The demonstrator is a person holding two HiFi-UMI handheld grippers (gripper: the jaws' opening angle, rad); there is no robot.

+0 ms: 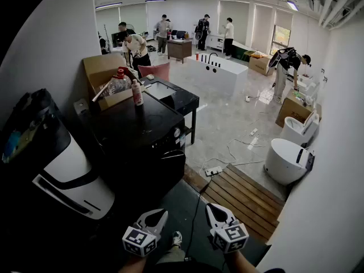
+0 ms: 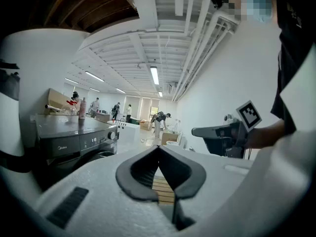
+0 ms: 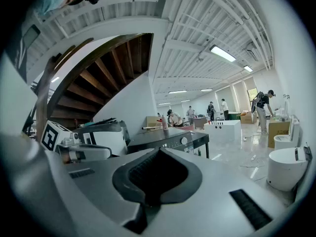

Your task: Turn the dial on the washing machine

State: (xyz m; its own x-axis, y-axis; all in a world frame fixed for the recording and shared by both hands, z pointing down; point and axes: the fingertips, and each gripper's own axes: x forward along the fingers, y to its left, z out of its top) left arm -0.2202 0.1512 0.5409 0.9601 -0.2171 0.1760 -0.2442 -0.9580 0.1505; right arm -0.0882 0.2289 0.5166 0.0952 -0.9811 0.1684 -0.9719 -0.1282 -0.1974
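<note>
The black front-loading washing machine [image 1: 136,132] stands ahead and to the left, with its round dial [image 1: 177,133] at the right end of the control panel. My left gripper [image 1: 160,214] and right gripper [image 1: 211,208] hang low at the bottom of the head view, well short of the machine, both shut and holding nothing. In the left gripper view the dial [image 2: 112,136] shows far off on the left, beyond the shut tips of the left gripper [image 2: 159,147]. The right gripper view has the dial [image 3: 184,140] just above the shut right gripper [image 3: 159,152].
A cardboard box [image 1: 105,75] of bottles and a pink bottle [image 1: 137,92] stand on the machine's top. A black table [image 1: 179,98] sits behind it. A wooden platform [image 1: 244,198], a power strip [image 1: 214,170] with cables and a white round fixture [image 1: 286,161] lie to the right. Several people stand far back.
</note>
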